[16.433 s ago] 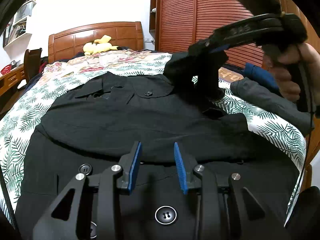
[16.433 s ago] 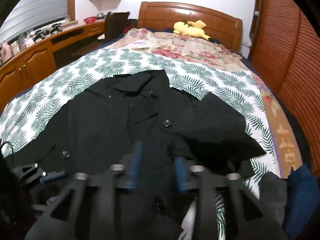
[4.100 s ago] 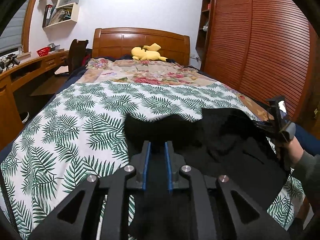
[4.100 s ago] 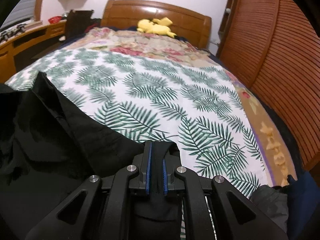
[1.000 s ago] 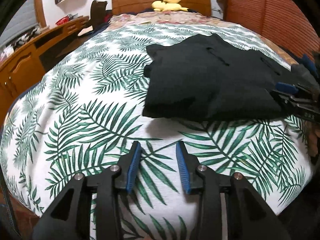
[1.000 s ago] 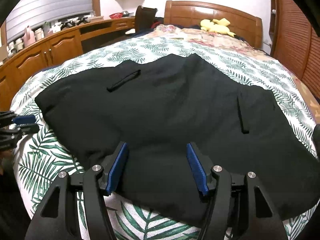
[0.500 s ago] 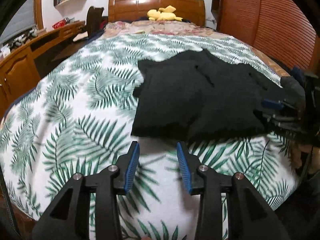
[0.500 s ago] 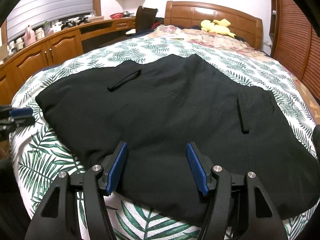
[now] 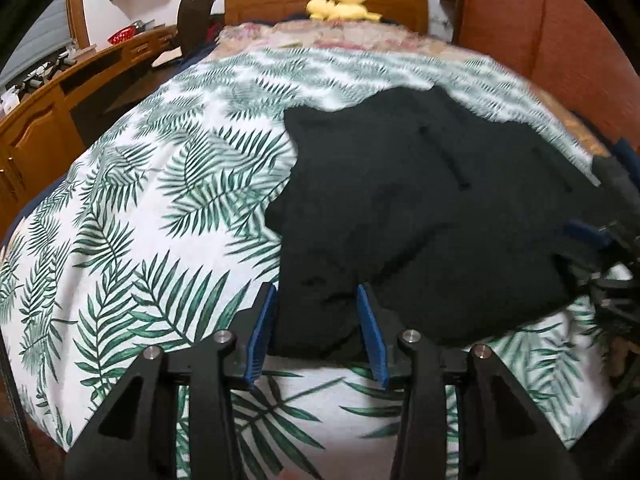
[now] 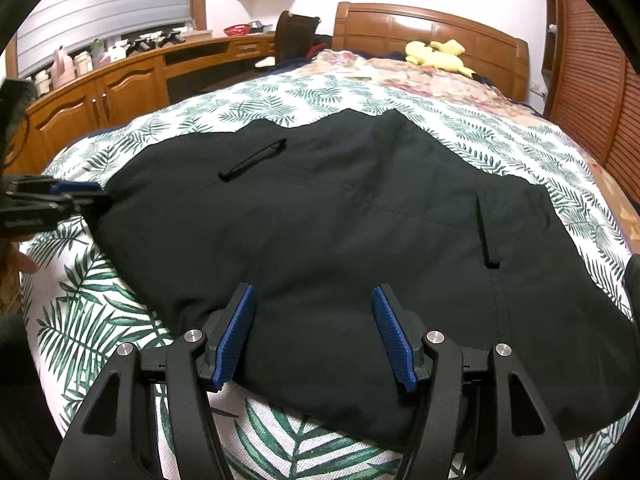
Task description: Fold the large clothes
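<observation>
Leaf-print bedspread (image 9: 132,220) carries a folded black coat (image 10: 360,216), its long side running left to right. Both the left gripper (image 9: 316,328) and right gripper (image 10: 314,336) gape, holding nothing, at its near edge, left nearer the left corner.

Home bedrm — bed (image 10: 500,128) w/ wooden headboard (image 10: 432,28), plush toy (image 10: 436,54), wardrobe (image 10: 600,92)

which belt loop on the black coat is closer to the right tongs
The upright belt loop on the black coat, right of the right tongs; the slanted belt loop lies farther up, toward the left tongs.
</observation>
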Available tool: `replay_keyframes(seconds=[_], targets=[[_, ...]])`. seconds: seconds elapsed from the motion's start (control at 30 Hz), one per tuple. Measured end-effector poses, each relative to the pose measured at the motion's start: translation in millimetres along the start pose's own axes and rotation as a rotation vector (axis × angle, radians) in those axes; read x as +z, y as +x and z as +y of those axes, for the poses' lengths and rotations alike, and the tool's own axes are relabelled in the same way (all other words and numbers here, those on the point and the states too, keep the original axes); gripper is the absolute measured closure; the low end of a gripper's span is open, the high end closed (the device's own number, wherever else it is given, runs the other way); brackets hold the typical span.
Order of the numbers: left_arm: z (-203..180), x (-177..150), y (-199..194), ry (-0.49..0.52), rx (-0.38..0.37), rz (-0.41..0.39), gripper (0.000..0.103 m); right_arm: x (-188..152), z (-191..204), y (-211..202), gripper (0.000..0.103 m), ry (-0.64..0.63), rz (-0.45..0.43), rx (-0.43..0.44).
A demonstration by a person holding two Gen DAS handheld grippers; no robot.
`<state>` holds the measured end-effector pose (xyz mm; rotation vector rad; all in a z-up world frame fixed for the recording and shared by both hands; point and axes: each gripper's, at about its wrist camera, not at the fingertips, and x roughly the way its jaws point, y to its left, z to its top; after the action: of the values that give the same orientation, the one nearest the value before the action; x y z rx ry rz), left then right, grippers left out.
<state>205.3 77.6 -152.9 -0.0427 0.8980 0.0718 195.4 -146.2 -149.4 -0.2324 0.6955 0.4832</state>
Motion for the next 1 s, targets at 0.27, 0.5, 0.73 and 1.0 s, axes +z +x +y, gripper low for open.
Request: replay_keyframes(seconds=[0.27, 0.5, 0.73, 1.0], targets=[[8, 3, 21, -0.021, 0.014, 0.044, 0.038, -2, 1, -2, 0.040, -0.016, -0.001, 0.003], [19, 3, 30, -0.040, 0.014, 0.059, 0.017, -2, 1, -2, 0.040, -0.017, -0.001, 0.001], [16, 2, 27, -0.041, 0.026, 0.064, 0.017, -2, 2, -2, 0.040, -0.016, -0.001, 0.000], [15, -3, 18, -0.035, 0.010, 0.054, 0.017, -3, 2, -3, 0.040, -0.016, -0.001, 0.000]])
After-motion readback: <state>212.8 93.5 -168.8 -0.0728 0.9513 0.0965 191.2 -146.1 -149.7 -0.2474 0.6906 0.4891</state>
